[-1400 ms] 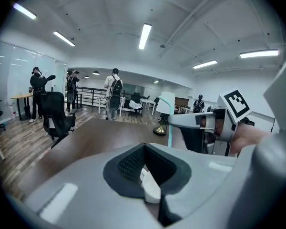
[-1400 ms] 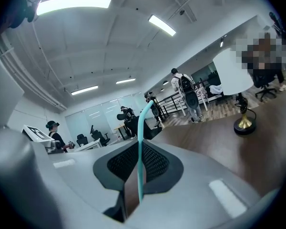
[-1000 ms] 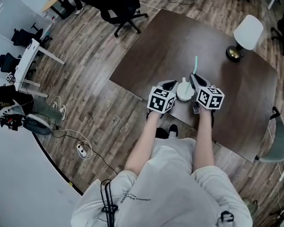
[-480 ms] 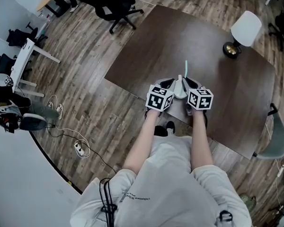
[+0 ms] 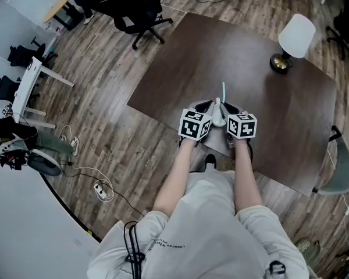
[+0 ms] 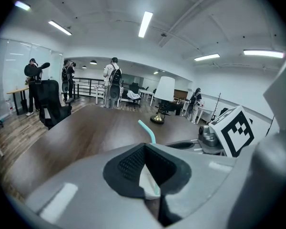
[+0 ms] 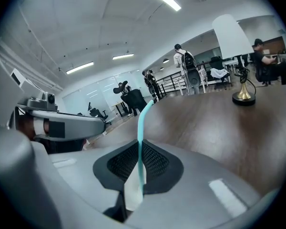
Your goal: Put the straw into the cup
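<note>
**As grippers are brought together, straw [image 5: 223, 90] is set over cup [image 5: 219, 114]**

From the head, left gripper [image 5: 207, 106] and right gripper [image 5: 231, 107] are seen closer than before, the cup between them, the straw rising above. In the left gripper view, jaws are nearly shut on the white cup [image 6: 147, 182]. In the right, the straw [image 7: 142, 123] is pinched; insertion is judged begun.

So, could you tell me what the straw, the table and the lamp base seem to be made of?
Straw: smooth, matte turquoise, bent near the top, probably plastic. Table: dark brown with faint grain, likely wood or veneer, low sheen. Lamp base: shiny gold, looks like polished brass or plated metal.
</note>
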### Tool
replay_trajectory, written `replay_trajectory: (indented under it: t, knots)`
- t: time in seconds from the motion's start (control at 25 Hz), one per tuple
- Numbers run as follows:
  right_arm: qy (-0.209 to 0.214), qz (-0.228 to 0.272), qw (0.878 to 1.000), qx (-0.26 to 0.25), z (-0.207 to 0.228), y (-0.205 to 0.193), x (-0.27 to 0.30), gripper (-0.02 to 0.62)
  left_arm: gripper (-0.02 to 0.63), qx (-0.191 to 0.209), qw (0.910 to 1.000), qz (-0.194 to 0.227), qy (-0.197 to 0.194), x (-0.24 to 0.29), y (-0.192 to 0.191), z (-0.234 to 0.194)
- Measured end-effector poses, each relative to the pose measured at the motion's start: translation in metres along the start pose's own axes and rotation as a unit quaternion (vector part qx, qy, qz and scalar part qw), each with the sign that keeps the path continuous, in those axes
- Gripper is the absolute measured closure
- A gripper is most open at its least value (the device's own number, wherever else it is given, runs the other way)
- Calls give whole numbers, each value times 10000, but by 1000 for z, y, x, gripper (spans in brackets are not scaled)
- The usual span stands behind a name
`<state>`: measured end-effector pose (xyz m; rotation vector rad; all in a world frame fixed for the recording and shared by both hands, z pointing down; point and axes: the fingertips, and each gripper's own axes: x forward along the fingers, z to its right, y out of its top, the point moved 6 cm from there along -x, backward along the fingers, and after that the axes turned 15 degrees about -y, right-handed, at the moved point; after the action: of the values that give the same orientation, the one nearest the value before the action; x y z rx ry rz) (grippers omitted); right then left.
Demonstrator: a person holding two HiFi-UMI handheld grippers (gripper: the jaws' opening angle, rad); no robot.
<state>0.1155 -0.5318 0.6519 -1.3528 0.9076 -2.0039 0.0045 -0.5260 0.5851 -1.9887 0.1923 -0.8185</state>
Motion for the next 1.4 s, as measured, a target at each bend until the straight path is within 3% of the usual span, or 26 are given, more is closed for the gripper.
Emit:
replay_trajectory:
  t: [1.04, 1.4]
  knots:
    - [-62, -5, 9999, -127, -6, 2, -2, 531, 606, 27, 10000, -59, -7, -8, -8, -3]
    - [-491, 50, 9988, -70, -3, -5, -17, 526, 606, 78, 9997, -144, -167, -19, -20, 1]
